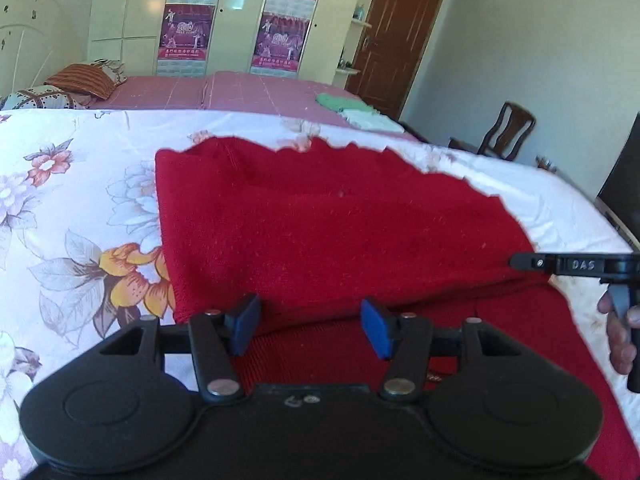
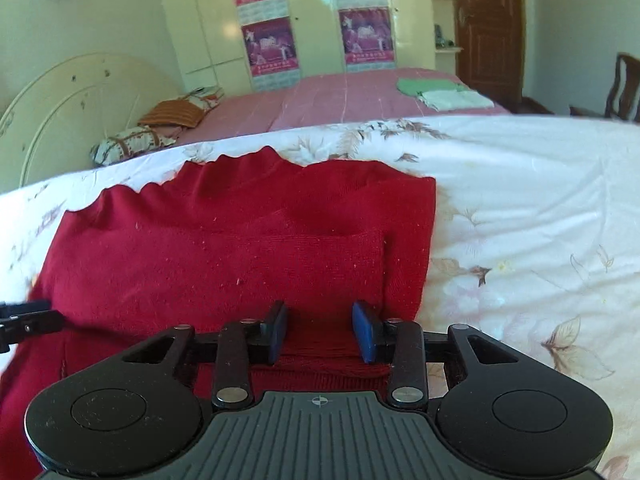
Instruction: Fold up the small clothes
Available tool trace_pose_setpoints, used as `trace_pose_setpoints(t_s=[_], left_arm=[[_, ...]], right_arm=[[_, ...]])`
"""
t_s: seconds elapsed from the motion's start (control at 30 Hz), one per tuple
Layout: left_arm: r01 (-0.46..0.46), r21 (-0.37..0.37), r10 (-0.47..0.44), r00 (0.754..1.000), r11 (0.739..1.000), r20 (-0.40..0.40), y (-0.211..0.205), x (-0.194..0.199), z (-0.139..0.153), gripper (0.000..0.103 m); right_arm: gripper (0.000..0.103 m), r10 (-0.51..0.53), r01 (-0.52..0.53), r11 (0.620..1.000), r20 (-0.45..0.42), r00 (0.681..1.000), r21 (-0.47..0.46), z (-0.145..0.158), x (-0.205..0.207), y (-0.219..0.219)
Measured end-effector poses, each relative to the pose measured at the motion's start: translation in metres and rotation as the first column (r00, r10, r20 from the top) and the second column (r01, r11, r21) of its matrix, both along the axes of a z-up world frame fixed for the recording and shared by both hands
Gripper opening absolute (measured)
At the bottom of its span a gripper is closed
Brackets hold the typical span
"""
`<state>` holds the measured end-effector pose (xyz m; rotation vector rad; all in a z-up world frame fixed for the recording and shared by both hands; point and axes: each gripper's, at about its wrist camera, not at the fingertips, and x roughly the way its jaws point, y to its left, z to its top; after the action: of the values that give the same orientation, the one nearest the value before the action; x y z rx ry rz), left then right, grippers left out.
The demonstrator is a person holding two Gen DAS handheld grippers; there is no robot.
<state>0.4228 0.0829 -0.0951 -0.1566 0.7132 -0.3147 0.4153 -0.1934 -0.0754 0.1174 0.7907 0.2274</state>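
Observation:
A red knit garment (image 1: 320, 232) lies partly folded on the floral bedsheet (image 1: 60, 200); it also shows in the right wrist view (image 2: 224, 248). My left gripper (image 1: 310, 326) is open, its blue pads apart just above the garment's near folded edge. My right gripper (image 2: 322, 332) is open over the garment's near right part, with red fabric lying between the pads. The right gripper's finger (image 1: 560, 264) and the hand holding it show at the right edge of the left wrist view. The left gripper's tip (image 2: 28, 320) shows at the left edge of the right wrist view.
A second bed with a pink cover (image 1: 240, 92) stands behind, with folded green and white clothes (image 1: 352, 110) and pillows (image 1: 80, 80) on it. Wardrobes with posters (image 1: 188, 20), a brown door (image 1: 396, 36) and a wooden chair (image 1: 508, 128) stand farther back.

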Motion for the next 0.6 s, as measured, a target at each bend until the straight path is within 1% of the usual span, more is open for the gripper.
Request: trace_pose_setpoints(t_s=[0.03,0.07,0.1,0.13,0.17,0.23,0.27,0.3,0.37,0.4,0.47,0.53,0.6], left_arm=[[-0.016,-0.022,0.017,0.999,1.000,0.035,0.005,0.000,0.004,0.054],[-0.036,-0.027,0.038,0.997,0.999,0.061,0.010,0.003,0.008,0.056],[-0.054,-0.029,0.056,0.996,0.998,0.071,0.014,0.010,0.010,0.057],[-0.064,-0.038,0.066,0.996,0.997,0.068,0.017,0.020,0.012,0.058],[-0.065,-0.046,0.068,0.996,0.997,0.065,0.020,0.031,0.013,0.058],[-0.062,-0.034,0.064,0.996,0.998,0.064,0.022,0.057,0.011,0.059],[-0.067,-0.019,0.068,0.996,0.998,0.058,0.024,0.069,0.009,0.059],[-0.076,-0.010,0.077,0.996,0.997,0.043,0.026,0.081,0.004,0.059],[-0.084,-0.009,0.084,0.996,0.996,-0.019,0.032,0.102,-0.011,0.060],[-0.071,-0.008,0.071,0.997,0.997,0.005,0.035,0.104,-0.014,0.060],[-0.063,-0.029,0.063,0.998,0.998,0.008,0.040,0.104,-0.014,0.060],[-0.103,-0.075,0.106,0.994,0.992,0.031,0.051,0.093,-0.006,0.059],[-0.150,-0.099,0.156,0.986,0.984,0.061,0.066,0.073,0.003,0.059]], right_arm=[[0.037,-0.001,0.001,1.000,0.002,1.000,-0.001,0.004,0.000,0.000],[0.037,-0.009,0.009,1.000,0.016,1.000,0.017,0.008,-0.001,-0.003],[0.037,-0.016,0.014,0.999,0.038,0.999,0.050,0.012,-0.002,-0.006],[0.037,-0.025,0.020,0.997,0.058,0.998,0.074,0.014,0.000,-0.007],[0.037,-0.037,0.032,0.997,0.066,0.997,0.070,0.014,0.004,-0.007],[0.037,-0.054,0.051,0.997,0.044,0.998,0.055,0.009,0.019,-0.004],[0.037,-0.053,0.050,0.997,0.045,0.998,0.062,0.006,0.026,-0.003],[0.037,-0.052,0.049,0.997,0.047,0.998,0.059,0.002,0.032,-0.002],[0.037,-0.038,0.036,0.999,0.044,0.998,0.034,-0.007,0.042,-0.002],[0.037,-0.030,0.028,0.999,0.056,0.998,0.028,-0.009,0.043,-0.002],[0.036,-0.011,0.011,1.000,0.075,0.997,-0.006,-0.013,0.042,0.001],[0.035,-0.001,0.004,0.999,0.086,0.996,-0.034,-0.014,0.040,0.003],[0.036,-0.010,0.010,1.000,0.075,0.997,-0.010,-0.011,0.039,-0.001]])
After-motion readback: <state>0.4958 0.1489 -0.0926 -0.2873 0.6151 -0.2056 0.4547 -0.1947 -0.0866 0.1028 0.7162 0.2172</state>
